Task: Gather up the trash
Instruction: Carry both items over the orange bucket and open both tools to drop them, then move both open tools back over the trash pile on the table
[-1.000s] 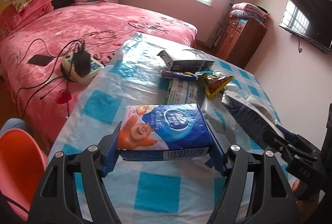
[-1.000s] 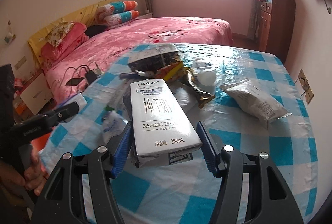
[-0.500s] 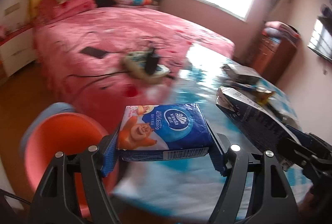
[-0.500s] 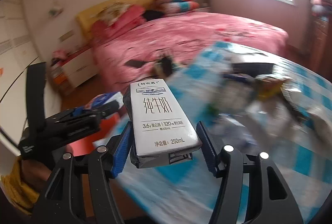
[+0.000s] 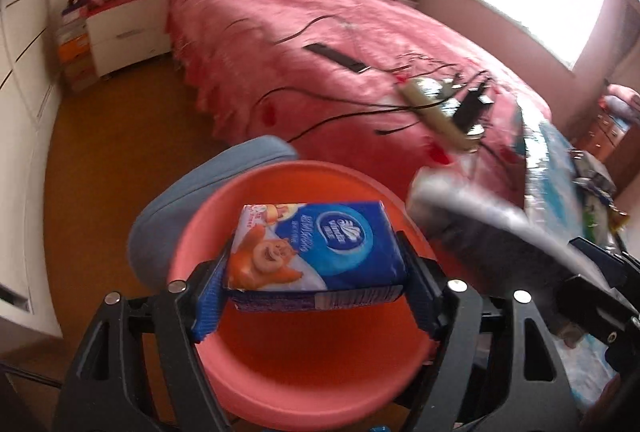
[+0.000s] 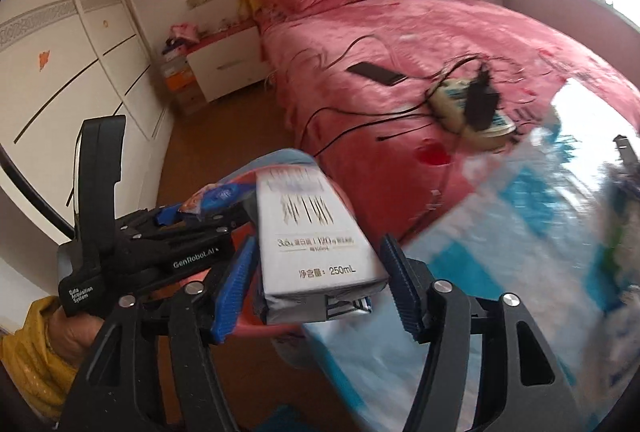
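Note:
My left gripper (image 5: pixel 312 292) is shut on a blue tissue pack (image 5: pixel 316 248) with a cartoon bear and holds it over the open orange bin (image 5: pixel 304 372). My right gripper (image 6: pixel 320 280) holds a white 250 mL milk carton (image 6: pixel 312 232), though the carton looks blurred and the jaws stand a little wide of it. The carton also shows blurred at the right of the left wrist view (image 5: pixel 480 228). The left gripper with the tissue pack shows in the right wrist view (image 6: pixel 160 248), just left of the carton.
A blue bin (image 5: pixel 192 204) stands behind the orange one on the brown floor. The table with a blue checked cloth (image 6: pixel 520 252) is to the right, with more wrappers (image 5: pixel 596 192). A pink bed (image 5: pixel 360 44) with a power strip (image 6: pixel 472 104) and a phone lies beyond.
Both grippers have swung left off the table with their loads. The tissue pack now hangs over the orange bin, and the milk carton has come beside it, blurred with motion.

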Tool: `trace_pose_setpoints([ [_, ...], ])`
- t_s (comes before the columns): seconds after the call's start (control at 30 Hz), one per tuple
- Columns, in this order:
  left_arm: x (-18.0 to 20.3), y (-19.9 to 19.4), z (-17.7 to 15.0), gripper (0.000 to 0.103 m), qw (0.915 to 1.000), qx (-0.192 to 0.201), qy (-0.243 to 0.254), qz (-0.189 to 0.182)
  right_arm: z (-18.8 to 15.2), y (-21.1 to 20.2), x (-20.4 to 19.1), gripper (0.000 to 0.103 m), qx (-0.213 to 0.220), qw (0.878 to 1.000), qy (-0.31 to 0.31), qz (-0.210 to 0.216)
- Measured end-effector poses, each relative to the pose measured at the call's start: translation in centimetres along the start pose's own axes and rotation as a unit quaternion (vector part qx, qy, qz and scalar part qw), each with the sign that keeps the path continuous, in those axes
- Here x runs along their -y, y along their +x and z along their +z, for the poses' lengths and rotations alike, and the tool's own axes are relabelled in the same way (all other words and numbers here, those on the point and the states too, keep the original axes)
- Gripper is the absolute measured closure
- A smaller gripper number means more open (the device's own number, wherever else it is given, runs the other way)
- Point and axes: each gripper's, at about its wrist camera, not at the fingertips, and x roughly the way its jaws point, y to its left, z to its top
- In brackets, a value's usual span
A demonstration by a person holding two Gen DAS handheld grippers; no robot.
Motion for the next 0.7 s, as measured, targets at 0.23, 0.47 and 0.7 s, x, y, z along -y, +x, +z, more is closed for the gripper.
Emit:
trace_pose_setpoints([
  [0.23, -2.1, 0.3, -0.7, 0.015, 0.9996, -0.006, -0.006, 0.028, -1.6, 0.4, 2.5, 0.014, 0.003, 0.998, 0.066, 0.013],
  [0.47, -0.1, -0.2, -0.5, 0.015, 0.9997, -0.005, 0.023, 0.003, -3.3, -4.2, 6.8, 0.014, 0.061, 0.989, 0.129, -0.026],
  [0.7, 3.3, -1.8, -0.9, 0.015, 0.9976, -0.001, 0.069, -0.011, -5.2, -7.2, 9.3, 0.012, 0.100, 0.983, 0.145, -0.057],
])
